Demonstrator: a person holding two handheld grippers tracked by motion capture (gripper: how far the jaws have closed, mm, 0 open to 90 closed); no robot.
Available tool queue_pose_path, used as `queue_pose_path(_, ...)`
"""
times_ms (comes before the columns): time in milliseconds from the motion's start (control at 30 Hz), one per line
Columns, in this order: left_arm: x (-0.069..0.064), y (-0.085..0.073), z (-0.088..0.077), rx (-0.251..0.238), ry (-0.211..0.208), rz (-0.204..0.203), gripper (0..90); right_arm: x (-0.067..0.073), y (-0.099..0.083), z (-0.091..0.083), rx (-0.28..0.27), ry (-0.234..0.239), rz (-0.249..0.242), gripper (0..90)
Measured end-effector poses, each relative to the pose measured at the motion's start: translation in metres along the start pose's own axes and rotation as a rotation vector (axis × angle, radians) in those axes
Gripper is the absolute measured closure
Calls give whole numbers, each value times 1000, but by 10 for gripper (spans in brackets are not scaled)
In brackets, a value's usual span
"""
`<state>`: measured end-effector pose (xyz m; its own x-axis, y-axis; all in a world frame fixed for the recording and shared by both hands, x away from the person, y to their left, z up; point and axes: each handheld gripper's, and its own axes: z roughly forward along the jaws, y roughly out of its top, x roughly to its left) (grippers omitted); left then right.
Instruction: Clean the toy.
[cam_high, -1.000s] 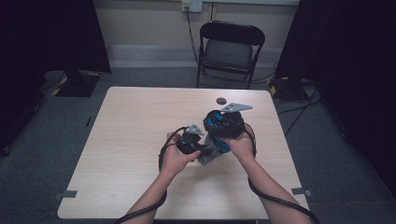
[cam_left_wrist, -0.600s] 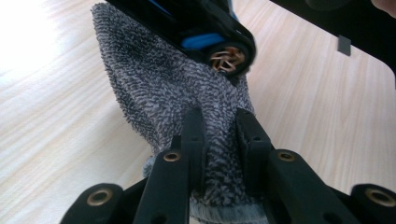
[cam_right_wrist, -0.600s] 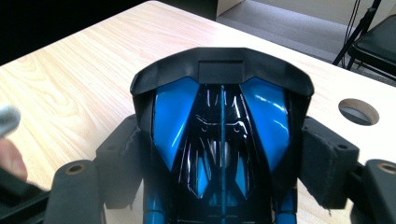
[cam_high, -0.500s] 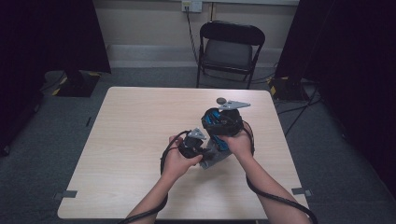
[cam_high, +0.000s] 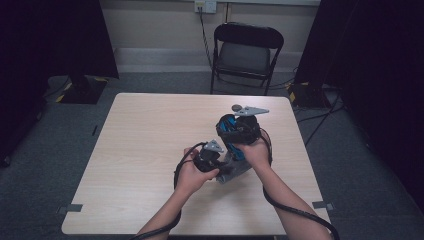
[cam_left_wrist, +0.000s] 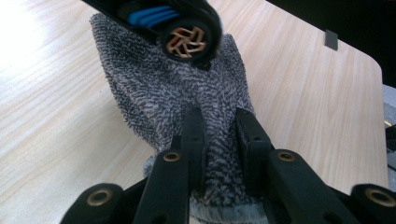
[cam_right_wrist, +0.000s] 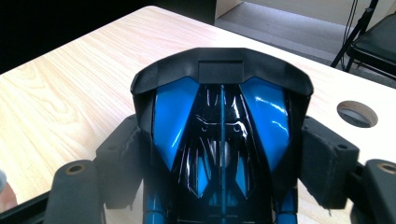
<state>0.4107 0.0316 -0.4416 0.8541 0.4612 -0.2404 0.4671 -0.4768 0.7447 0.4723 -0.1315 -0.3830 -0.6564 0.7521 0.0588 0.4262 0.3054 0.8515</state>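
A: Start on the left. Why is the left gripper (cam_left_wrist: 219, 135) pinched so tight?

B: Its jaws are nearly together on a fold of the grey cloth (cam_left_wrist: 173, 88), bunching it so the free part can be pressed against the toy car (cam_right_wrist: 219, 135). In the left gripper view a bronze-spoked wheel (cam_left_wrist: 186, 41) sits at 12 o'clock, touching the cloth, so I judge the car is being wiped.

A: And the right gripper (cam_right_wrist: 219, 154)?

B: Its jaws stand wide, clamped on the car's blue and black body from both sides. It holds the car off the table (cam_high: 150, 130) so the cloth can reach underneath.

A: Where is the car in the high view?

B: Right of centre, about 3 o'clock from the left hand (cam_high: 192, 172), nose tilted up.

A: Anything unclear?

B: The hands cover most of the cloth there, and the round dark spot (cam_right_wrist: 357, 113) at 2 o'clock in the right gripper view could be a hole or a disc; I cannot tell.
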Motion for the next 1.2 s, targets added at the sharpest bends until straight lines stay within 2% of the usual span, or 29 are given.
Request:
queue_pose_path(233, -6, 0, 4, 3, -21, 13, 762, 1, 3, 0, -5, 1, 6, 251)
queue_pose_path(467, -14, 0, 5, 19, -63, 42, 761, -1, 5, 1, -14, -5, 17, 251)
queue_pose_path(600, -10, -3, 0, 26, -63, 39, 761, -6, 3, -2, -15, -7, 21, 251)
queue_pose_path(767, -4, -7, -10, 46, -46, 40, 761, -13, 1, -7, -21, -20, 32, 251)
queue_pose_path(833, 0, -9, -15, 37, -36, 30, 760, -15, 0, -9, -23, -21, 32, 251)
queue_pose_path(1200, 27, -15, -51, 24, 55, -16, 761, -21, -11, -19, -16, -13, 29, 251)
